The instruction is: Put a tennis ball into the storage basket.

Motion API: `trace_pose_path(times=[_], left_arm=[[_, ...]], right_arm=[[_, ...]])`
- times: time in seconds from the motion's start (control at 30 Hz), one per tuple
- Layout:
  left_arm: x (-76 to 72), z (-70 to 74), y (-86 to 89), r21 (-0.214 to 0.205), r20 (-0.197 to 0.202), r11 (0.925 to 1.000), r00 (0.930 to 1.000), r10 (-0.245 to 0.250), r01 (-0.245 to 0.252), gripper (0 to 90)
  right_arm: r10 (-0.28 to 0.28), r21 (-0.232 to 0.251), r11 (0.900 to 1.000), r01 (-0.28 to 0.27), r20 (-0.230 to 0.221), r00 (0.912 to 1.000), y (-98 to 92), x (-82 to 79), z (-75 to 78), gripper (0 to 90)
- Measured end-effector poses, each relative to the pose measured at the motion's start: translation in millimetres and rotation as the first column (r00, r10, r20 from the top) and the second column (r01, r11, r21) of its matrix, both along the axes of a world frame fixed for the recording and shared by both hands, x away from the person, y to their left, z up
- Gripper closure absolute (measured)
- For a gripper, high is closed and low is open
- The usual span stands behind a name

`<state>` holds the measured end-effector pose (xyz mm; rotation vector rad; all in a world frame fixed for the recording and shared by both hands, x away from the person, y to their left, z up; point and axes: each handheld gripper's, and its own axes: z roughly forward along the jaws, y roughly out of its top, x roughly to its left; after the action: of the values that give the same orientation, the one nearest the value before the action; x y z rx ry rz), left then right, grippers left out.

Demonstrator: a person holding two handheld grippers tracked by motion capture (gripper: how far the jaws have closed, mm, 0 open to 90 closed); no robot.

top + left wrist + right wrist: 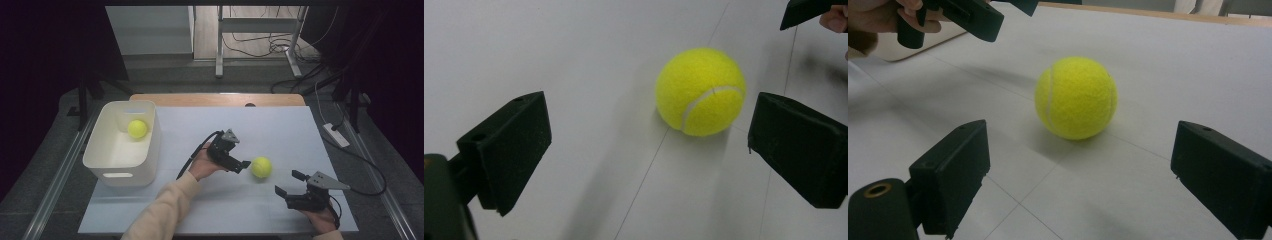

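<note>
tennis ball on white table sheet, just beyond left gripper: likely light, springy, felt grippy; rolls easily, so pinch across its widest part. bright yellow, pale curved seam. left jaws wide apart, holding nothing; right gripper likewise, nearby.

Overhead and both close gripper views share the ball.

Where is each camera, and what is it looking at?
High view: above the table, looking down; forearms, left gripper, right gripper, white bin.
Left gripper view: rides the left gripper, facing the tennis ball between open jaws.
Right gripper view: rides the right gripper, facing the same ball.
Shared: that ball.
</note>
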<state>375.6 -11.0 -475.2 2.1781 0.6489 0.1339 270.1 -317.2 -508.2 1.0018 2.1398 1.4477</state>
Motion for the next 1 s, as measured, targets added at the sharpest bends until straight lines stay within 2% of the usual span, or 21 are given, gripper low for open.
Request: trace_pose_path(times=[0.2, 0.47, 0.63, 1.0], left_arm=[[-1.2, -0.9, -3.5, -0.004, 0.006, 1.0, 0.9999, -0.008, 0.008, 4.7], [-0.6, -1.7, -7.8, -0.032, 0.024, 0.9994, 0.9996, -0.012, 0.013, 4.0], [-0.4, -3.1, -12.7, -0.027, 0.03, 0.9992, 0.9992, -0.027, 0.028, 4.6], [1.2, -8.1, -25.9, -0.021, 0.012, 0.9986, 0.9988, -0.048, 0.048, 4.8]], right_arm=[[0.0, -0.001, 1.0, 0.0, 0.001, 1.0, -0.7, -0.6, 0.6, 8.9], [-0.011, 0.005, 0.9999, 0.011, 0.016, 0.9998, -2.2, -1.3, 1.9, 9.0], [-0.011, 0.008, 0.9999, 0.011, 0.013, 0.9999, -1.8, -1.2, 1.6, 9.1], [-0.01, 0.009, 0.9999, 0.01, 0.011, 0.9999, -3.5, -1.4, 1.6, 9.0]])
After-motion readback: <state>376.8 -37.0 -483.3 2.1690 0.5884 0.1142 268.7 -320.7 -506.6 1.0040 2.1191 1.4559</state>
